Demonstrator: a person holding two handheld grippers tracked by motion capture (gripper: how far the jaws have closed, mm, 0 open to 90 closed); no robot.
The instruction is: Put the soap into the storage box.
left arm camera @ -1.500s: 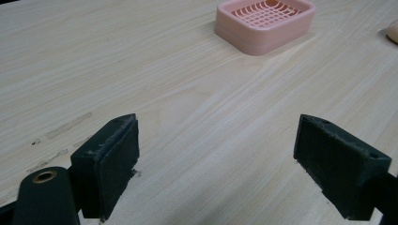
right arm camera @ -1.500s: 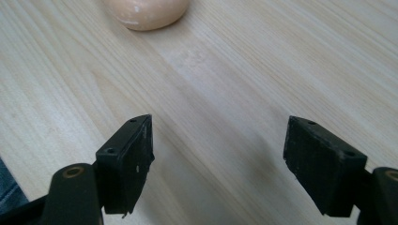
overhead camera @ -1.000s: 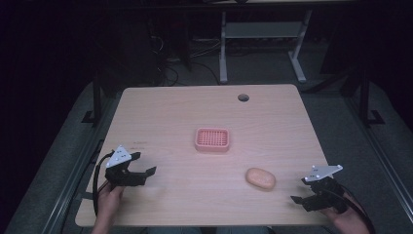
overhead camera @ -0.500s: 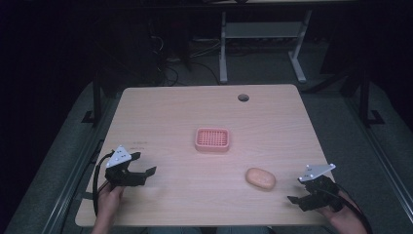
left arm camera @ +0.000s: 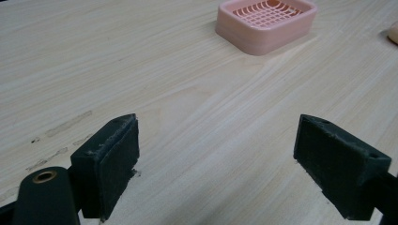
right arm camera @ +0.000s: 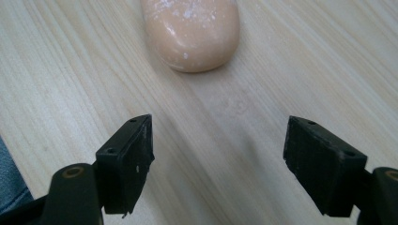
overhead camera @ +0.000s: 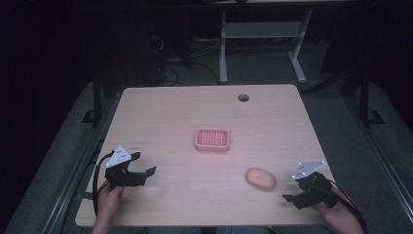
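Observation:
A peach bar of soap lies on the wooden table at the front right. In the right gripper view the soap sits just ahead of my right gripper, whose jaws stand wide apart with nothing between them. From above, that right gripper is a short way right of the soap and points left at it. A pink slotted soap dish rests at the table's middle. My left gripper is open at the front left, low over bare wood, with the dish far ahead of its jaws.
A round cable hole sits near the table's far edge. The table's front edge runs close under both hands. Beyond the table, a white desk frame and cables stand on the dark floor.
My right gripper has shifted a little to the left, closer to the soap. The left gripper, the soap and the dish stay where they were.

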